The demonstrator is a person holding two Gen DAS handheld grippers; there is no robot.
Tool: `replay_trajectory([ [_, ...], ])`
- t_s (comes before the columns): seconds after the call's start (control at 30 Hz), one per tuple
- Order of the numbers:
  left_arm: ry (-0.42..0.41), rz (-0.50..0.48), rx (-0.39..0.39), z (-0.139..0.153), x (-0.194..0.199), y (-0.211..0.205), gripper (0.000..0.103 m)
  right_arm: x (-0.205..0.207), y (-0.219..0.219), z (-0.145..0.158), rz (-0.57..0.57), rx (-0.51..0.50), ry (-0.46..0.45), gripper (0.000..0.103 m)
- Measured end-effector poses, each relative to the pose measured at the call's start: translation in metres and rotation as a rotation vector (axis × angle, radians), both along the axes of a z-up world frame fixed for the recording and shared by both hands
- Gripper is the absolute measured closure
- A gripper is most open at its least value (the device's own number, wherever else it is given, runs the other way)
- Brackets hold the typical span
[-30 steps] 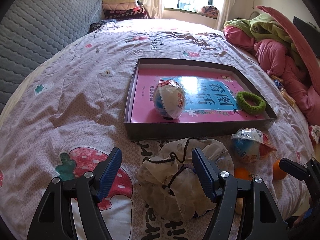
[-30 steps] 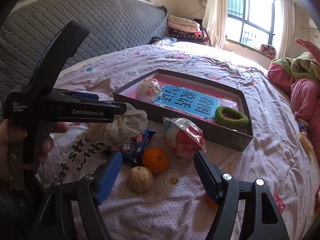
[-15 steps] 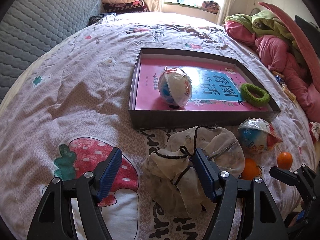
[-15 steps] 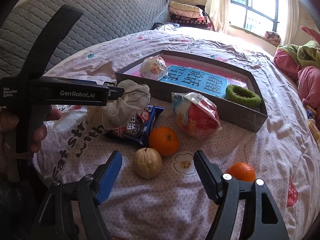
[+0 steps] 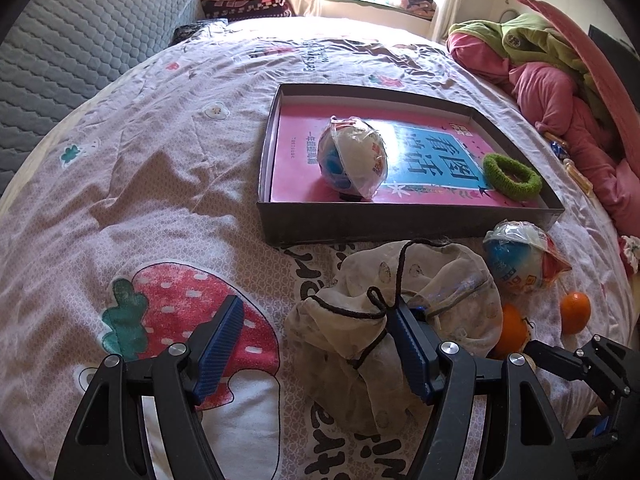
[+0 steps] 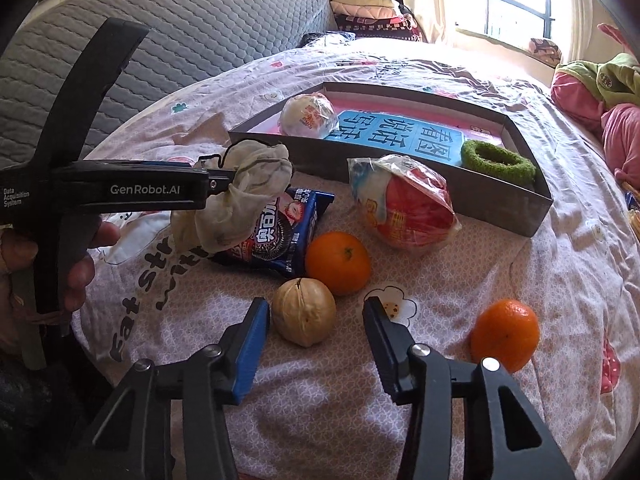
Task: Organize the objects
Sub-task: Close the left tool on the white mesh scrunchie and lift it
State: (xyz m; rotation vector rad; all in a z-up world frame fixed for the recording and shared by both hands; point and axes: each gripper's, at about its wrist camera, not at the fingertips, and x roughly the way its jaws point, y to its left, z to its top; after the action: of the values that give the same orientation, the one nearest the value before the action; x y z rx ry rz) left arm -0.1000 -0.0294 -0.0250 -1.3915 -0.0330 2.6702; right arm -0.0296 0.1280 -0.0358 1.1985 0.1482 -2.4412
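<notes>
Right wrist | oranges (image 6: 338, 262): 2 | walnut (image 6: 304, 311): 1 | wrapped balls (image 6: 404, 204): 2

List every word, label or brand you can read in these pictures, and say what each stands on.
"GenRobot.AI": side of the left gripper.
"Data Acquisition System": same gripper's body, small print.
"看图说话": blue panel of the pink book in the box.
"Fat st...": bedsheet, partly hidden.
Snack packet: Chinese characters, too distorted to read.
Wrapped ball: print too blurred.
</notes>
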Motion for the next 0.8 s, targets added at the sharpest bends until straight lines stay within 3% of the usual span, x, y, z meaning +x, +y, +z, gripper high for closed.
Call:
replay_trajectory([
  [0.27,-0.019,-0.01,0.012,-0.0052,0.0,-0.0011,0.029,0.0017,-0.0027,-0.0027,0.009,-0.016,-0.014,0.068],
  [0.5,-0.029,-0.003,0.071,-0.0069,0.0015,-0.007,0.03,0.0033,-0.0001,-0.003,0.015,-0.029,-0.013,0.07],
  [0.7,-0.035,-0.017,0.093,-0.0063,0.0021,-0.0036,0.047,0.0024,-0.0011,-0.0034,0.021,-0.032,-0.013,0.07],
  [0.8,-0.04,-0.032,0.105,-0.0069,0.0029,-0.0014,0.065,0.0028,-0.0014,-0.0037,0.024,-0.031,-0.01,0.07],
])
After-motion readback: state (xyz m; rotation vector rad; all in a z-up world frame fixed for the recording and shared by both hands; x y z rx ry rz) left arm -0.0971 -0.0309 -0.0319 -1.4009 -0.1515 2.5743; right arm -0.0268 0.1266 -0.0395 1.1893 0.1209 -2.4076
